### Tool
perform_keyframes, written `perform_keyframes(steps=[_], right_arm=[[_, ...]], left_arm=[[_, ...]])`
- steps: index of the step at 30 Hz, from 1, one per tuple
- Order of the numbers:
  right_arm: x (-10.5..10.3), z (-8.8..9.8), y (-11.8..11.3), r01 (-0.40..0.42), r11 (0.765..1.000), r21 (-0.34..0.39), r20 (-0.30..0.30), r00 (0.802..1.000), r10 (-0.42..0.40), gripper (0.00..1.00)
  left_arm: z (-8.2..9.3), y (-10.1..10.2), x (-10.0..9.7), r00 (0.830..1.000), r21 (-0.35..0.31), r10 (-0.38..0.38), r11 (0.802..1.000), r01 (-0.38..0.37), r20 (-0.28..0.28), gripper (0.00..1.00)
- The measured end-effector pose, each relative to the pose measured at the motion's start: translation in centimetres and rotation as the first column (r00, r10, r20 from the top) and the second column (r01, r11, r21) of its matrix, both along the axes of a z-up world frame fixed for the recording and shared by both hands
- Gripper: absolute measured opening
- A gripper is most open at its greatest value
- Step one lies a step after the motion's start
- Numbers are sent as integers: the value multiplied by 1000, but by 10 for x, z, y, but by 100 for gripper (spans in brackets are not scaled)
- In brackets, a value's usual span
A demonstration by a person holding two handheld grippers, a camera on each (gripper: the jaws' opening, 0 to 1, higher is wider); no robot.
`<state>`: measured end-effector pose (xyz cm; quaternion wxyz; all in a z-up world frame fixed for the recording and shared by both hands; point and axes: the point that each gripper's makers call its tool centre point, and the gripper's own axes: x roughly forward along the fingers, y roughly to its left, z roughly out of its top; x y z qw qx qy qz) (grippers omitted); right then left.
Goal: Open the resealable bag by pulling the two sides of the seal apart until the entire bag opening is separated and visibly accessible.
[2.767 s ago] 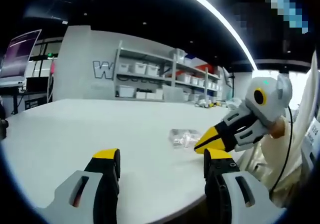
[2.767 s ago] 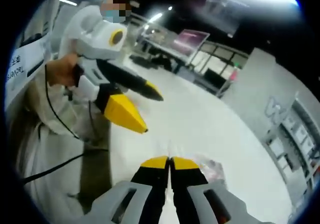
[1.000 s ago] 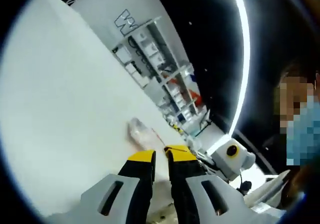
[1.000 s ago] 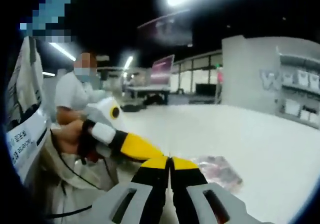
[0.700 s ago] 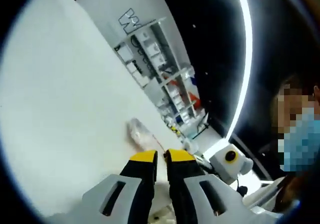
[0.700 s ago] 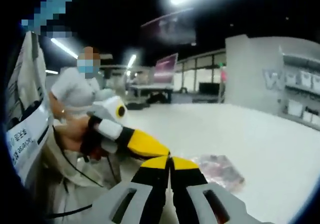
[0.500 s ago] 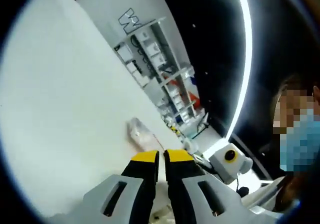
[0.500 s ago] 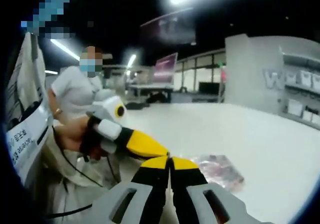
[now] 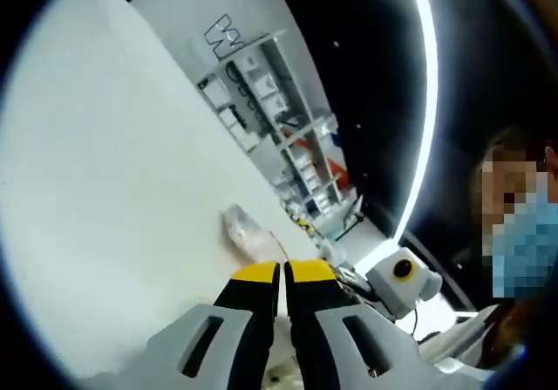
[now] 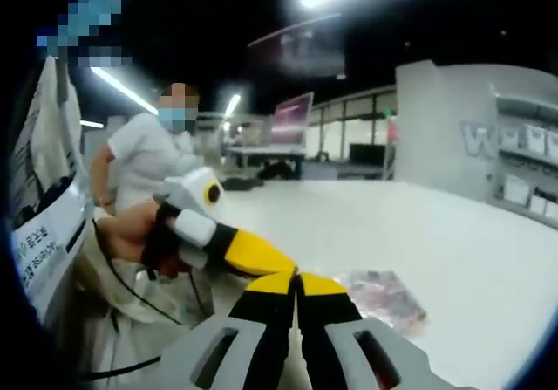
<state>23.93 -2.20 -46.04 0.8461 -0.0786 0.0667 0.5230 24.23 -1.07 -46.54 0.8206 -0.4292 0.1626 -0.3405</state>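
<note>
Here the left gripper [image 9: 281,272], with its 2 yellow-tipped black jaws, stands closed, the tips pressed together with only a thin line between them; whether the bag's edge sits in that line cannot be told. The right gripper [image 10: 296,283] is likewise closed, its 2 yellow tips meeting, and whether it pinches the seal cannot be told either. In the right gripper view the left gripper comes in from the left, its yellow tip reaching down to touch or nearly touch the right gripper's tips, and a bare hand [image 10: 131,233] wraps its handle with the forearm angled in from the left. The small clear resealable plastic bag [image 10: 384,296], with pinkish contents showing through, lies flat on the white table [image 10: 453,233], just beyond and to the right of the joined tips. In the left gripper view the bag [image 9: 248,237] lies on the tilted white surface just ahead of the closed tips, crumpled and glossy.
</note>
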Motion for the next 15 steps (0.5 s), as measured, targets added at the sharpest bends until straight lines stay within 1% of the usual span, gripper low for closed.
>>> perform_keyframes(steps=[4,5,10,15], right_arm=[[0,0,0,3,1000,-8,6,1000,-3,0],[0,0,-1,3,1000,-11,6,1000,-3,0],[0,-1,0,5,1000,-14,2,1000,-5,0],[0,-2,0,7,1000,-21,2,1000,-7,0]], left_arm=[[0,-1,0,1000,9,-1,1000,1,2,2],[-2,-2,-2,1000,14,-11,1000,11,0,2],[0,0,0,1000,3,2,1000,-2,13,1],[0,0,1,1000,17,0,1000,0,16,1]])
